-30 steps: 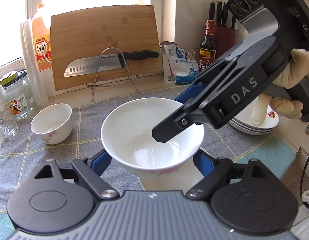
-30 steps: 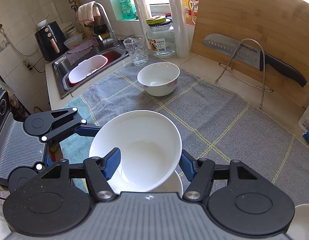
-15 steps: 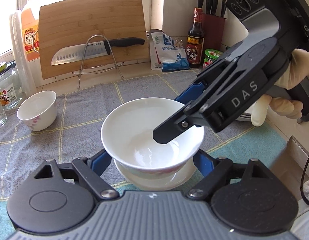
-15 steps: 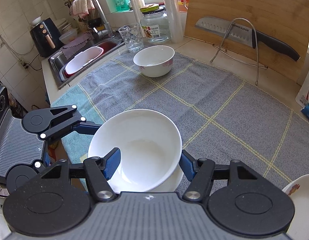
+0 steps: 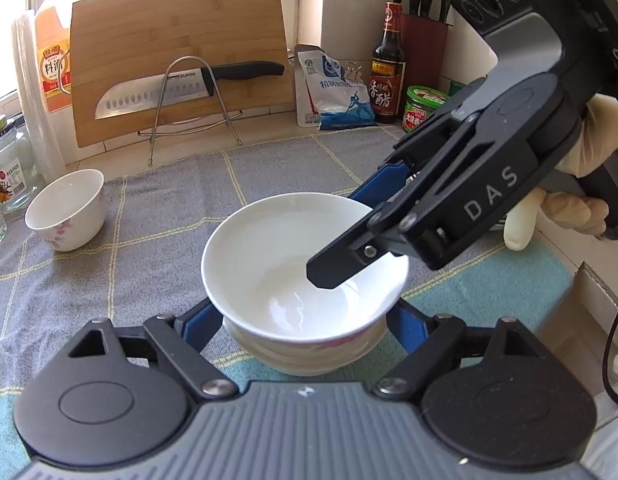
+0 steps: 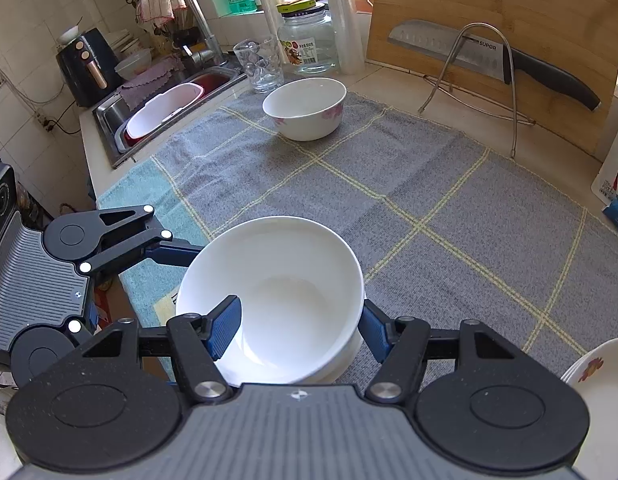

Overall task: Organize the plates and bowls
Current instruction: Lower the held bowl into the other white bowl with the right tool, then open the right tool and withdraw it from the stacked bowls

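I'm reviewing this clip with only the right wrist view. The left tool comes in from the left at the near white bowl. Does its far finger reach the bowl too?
Observer: Yes. The left wrist view shows the left tool with a blue pad against each side of the white bowl.
Operator: Is the hand on the right tool bare?
Observer: No. The hand gripping the right tool wears a pale glove.
Operator: What stands beyond the bag at my right edge?
Observer: A dark sauce bottle stands beside the bag, and a knife block is behind it.
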`<state>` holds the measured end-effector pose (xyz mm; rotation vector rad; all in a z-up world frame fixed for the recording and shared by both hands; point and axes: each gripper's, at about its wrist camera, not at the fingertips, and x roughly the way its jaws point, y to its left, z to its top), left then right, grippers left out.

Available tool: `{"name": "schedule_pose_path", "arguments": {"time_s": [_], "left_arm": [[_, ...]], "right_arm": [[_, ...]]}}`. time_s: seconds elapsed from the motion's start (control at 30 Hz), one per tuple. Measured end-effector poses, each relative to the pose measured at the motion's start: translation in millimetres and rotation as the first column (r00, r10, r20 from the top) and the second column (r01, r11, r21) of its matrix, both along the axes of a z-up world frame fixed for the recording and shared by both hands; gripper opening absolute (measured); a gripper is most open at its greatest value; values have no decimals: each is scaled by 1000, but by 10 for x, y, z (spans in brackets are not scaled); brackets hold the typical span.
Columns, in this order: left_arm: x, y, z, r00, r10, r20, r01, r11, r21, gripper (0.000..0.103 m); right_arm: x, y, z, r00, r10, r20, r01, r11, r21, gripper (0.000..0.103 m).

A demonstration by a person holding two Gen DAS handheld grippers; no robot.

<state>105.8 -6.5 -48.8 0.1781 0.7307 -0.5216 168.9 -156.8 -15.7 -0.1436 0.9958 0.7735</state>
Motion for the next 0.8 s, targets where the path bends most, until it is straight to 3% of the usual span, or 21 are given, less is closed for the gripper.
{"name": "schedule_pose_path", "arguments": {"time_s": [0.5, 0.8], "left_arm": [[7, -29, -28, 1000, -2, -6, 2, 1000, 24, 89], [-8, -11, -7, 1000, -4, 5, 4, 1000, 11, 99]], "right_arm": [[-6, 8, -71, 1000, 2, 2, -2, 1000, -13, 70], [-22, 26, -82, 1000, 9, 14, -9, 1000, -20, 89]]}}
